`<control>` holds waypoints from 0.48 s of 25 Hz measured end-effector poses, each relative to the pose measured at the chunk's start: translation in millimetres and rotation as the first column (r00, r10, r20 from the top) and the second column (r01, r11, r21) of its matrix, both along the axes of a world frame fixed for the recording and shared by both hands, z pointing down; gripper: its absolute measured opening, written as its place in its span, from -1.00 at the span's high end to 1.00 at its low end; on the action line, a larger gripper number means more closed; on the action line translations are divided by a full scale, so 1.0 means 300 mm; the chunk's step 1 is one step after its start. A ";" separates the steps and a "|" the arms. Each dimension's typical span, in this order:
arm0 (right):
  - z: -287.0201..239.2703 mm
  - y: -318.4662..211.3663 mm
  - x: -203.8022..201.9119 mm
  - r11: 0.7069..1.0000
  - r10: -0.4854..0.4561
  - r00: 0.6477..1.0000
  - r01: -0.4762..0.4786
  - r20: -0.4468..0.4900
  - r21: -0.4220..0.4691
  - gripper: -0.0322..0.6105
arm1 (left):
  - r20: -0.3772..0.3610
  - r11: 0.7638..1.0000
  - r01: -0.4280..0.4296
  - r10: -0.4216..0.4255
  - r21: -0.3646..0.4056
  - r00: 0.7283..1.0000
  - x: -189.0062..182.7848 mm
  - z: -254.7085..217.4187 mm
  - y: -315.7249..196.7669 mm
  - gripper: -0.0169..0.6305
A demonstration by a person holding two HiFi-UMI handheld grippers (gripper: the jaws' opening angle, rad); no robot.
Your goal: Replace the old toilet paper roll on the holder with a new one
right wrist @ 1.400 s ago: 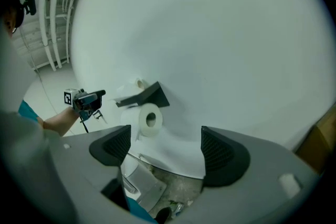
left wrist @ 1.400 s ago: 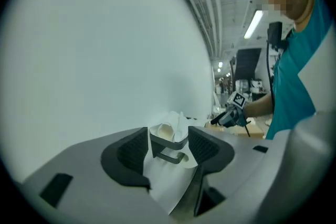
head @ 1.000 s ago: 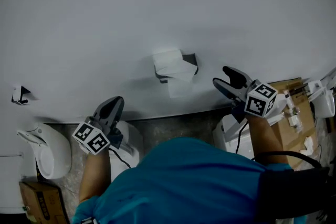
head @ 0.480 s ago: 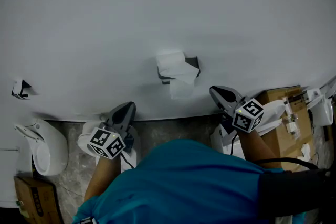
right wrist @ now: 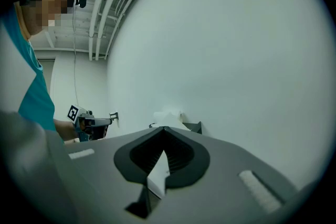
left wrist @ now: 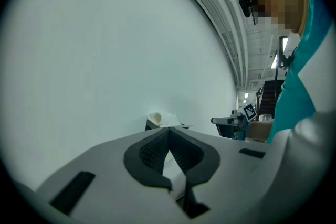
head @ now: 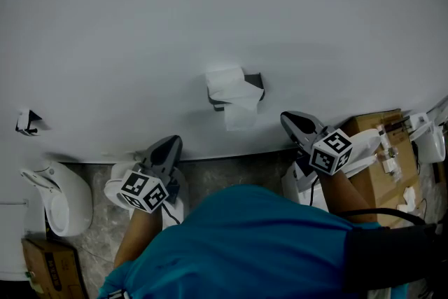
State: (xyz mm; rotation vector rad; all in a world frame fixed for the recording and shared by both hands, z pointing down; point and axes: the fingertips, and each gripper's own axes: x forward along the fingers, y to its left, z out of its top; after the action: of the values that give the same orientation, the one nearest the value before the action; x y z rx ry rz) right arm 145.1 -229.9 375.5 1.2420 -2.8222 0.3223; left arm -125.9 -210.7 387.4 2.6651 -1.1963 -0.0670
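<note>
The old toilet paper roll (head: 229, 86) sits on a dark holder (head: 256, 80) on the white wall, with a loose sheet (head: 241, 117) hanging below it. My left gripper (head: 170, 145) is shut and empty, below and left of the roll. My right gripper (head: 290, 120) is also shut and empty, just right of the hanging sheet and apart from it. The left gripper view has the roll (left wrist: 159, 118) ahead past the closed jaws, and the right gripper (left wrist: 230, 121) beyond. The right gripper view shows the roll (right wrist: 167, 115) and holder (right wrist: 193, 126) ahead. No new roll is in view.
A white fixture (head: 61, 201) stands on the floor at the left, with a cardboard box (head: 50, 267) beside it. Another cardboard box (head: 383, 145) with small items sits at the right. A small bracket (head: 26, 122) is on the wall at the far left.
The right gripper's jaws stood open a second ago and have shut. Both grippers have dropped a little; the left one has shifted right, toward the roll.
</note>
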 end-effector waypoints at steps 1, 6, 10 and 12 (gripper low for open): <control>0.003 0.000 -0.001 1.000 0.000 1.000 0.000 -0.007 -0.001 0.90 | 0.004 1.000 -0.002 0.002 -0.001 1.000 0.001 0.002 0.000 0.92; 0.011 0.002 0.001 1.000 0.000 1.000 0.000 -0.025 -0.001 0.90 | 0.007 1.000 -0.010 0.010 -0.006 1.000 0.008 0.006 0.002 0.92; 0.008 -0.001 0.010 1.000 0.005 1.000 -0.005 -0.028 -0.001 0.90 | 0.012 1.000 -0.017 0.017 -0.012 1.000 0.015 0.007 0.000 0.92; 0.009 -0.001 0.013 1.000 0.005 1.000 -0.005 -0.030 -0.001 0.90 | 0.013 1.000 -0.020 0.021 -0.012 1.000 0.018 0.007 0.001 0.92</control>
State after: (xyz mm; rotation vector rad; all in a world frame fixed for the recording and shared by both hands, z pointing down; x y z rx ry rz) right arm 149.1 -230.3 378.4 1.2439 -2.7942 0.3028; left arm -120.3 -210.4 389.4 2.6713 -1.1695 -0.0385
